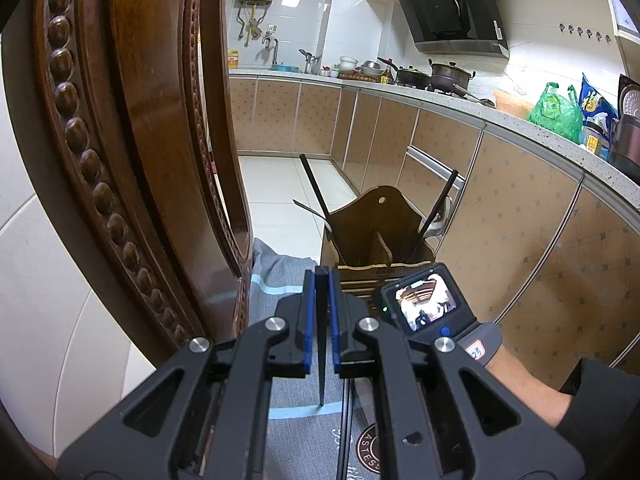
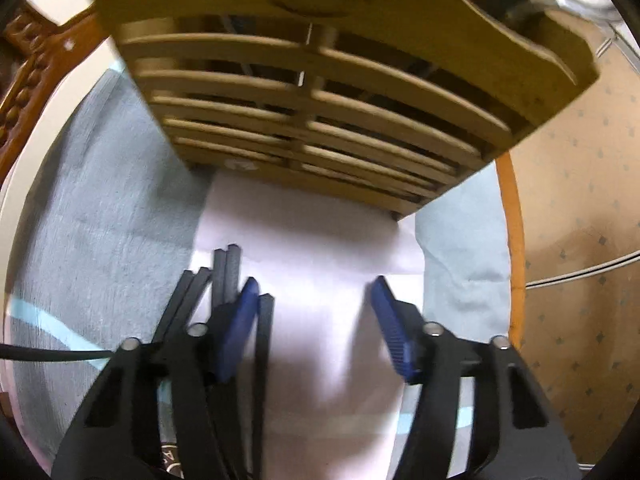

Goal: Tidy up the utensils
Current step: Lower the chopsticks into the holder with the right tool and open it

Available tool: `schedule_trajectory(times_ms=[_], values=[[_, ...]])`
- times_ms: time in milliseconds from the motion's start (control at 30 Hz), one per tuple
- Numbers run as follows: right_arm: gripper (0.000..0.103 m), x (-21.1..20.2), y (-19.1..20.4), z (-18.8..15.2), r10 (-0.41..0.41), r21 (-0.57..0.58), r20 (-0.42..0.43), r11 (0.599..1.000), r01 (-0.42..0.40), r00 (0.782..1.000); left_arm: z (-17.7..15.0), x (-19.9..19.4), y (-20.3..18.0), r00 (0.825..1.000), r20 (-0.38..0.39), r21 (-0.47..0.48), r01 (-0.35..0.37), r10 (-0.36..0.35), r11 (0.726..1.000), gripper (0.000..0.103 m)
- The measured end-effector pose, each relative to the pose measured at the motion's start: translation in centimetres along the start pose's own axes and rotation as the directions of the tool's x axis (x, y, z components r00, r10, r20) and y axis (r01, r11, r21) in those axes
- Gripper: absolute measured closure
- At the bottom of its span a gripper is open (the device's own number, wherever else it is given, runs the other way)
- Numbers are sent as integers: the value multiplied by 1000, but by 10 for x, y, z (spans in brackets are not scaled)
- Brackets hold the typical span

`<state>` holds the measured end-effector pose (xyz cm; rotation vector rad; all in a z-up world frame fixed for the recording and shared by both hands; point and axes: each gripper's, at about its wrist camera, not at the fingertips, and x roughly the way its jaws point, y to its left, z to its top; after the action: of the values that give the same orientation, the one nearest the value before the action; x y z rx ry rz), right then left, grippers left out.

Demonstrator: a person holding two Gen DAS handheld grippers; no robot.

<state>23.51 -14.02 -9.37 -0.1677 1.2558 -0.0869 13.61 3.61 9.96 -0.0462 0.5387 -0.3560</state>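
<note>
My left gripper (image 1: 322, 320) pinches one black chopstick (image 1: 321, 360), its tip hanging above the grey mat (image 1: 276, 280). Ahead, the wooden utensil holder (image 1: 376, 240) stands at the mat's far end, with chopsticks and a partly hidden spoon leaning inside. My right gripper (image 2: 316, 324), jaws wide and holding nothing, hovers over white paper (image 2: 312, 240); loose black chopsticks (image 2: 228, 276) lie partly beneath its left finger. That view is blurred. Kitchen counter (image 1: 440, 100) and cabinets behind.
</note>
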Motion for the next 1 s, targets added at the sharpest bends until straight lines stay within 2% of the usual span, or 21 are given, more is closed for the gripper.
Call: schedule_trajectory(times_ms=[33, 167, 200, 233, 267, 367, 467, 567, 700, 900, 1000], values=[[60, -1, 3, -2, 11, -8, -3, 1000, -11, 1000, 0, 0, 0, 1000, 0, 1, 0, 0, 1000, 97], [75, -1, 5, -4, 39, -1, -5, 999, -39, 999, -1, 0, 1, 1000, 0, 1, 0, 0, 1000, 97], [88, -2, 6, -5, 49, 1, -5, 999, -49, 999, -1, 1, 1, 1000, 0, 0, 0, 0, 1000, 96], [95, -2, 7, -6, 55, 0, -5, 998, -55, 998, -1, 1, 1, 1000, -1, 0, 1, -1, 1000, 96], [95, 0, 16, -7, 55, -1, 0, 999, -55, 999, -1, 1, 1, 1000, 0, 0, 0, 0, 1000, 96], [95, -4, 11, -15, 83, 24, 21, 996, -83, 996, -1, 1, 1, 1000, 1, 3, 2, -2, 1000, 96], [95, -22, -12, -25, 113, 73, 86, 990, -120, 990, -1, 0, 1, 1000, -1, 8, 6, -6, 1000, 96], [95, -58, -35, -43, 170, 99, 180, 977, -190, 969, 0, -2, -1, 1000, -6, 13, 12, -12, 1000, 96], [96, -119, -61, -73, 239, 105, 321, 953, -285, 916, 2, -7, -7, 1000, -5, 28, 21, -21, 999, 96], [96, -185, -83, -110, 285, 114, 451, 921, -372, 846, 5, -19, -19, 1000, -4, 57, 29, -29, 998, 96], [96, -211, -89, -99, 284, 108, 495, 918, -382, 821, 7, -26, -24, 1000, 2, 69, 26, -26, 997, 96]])
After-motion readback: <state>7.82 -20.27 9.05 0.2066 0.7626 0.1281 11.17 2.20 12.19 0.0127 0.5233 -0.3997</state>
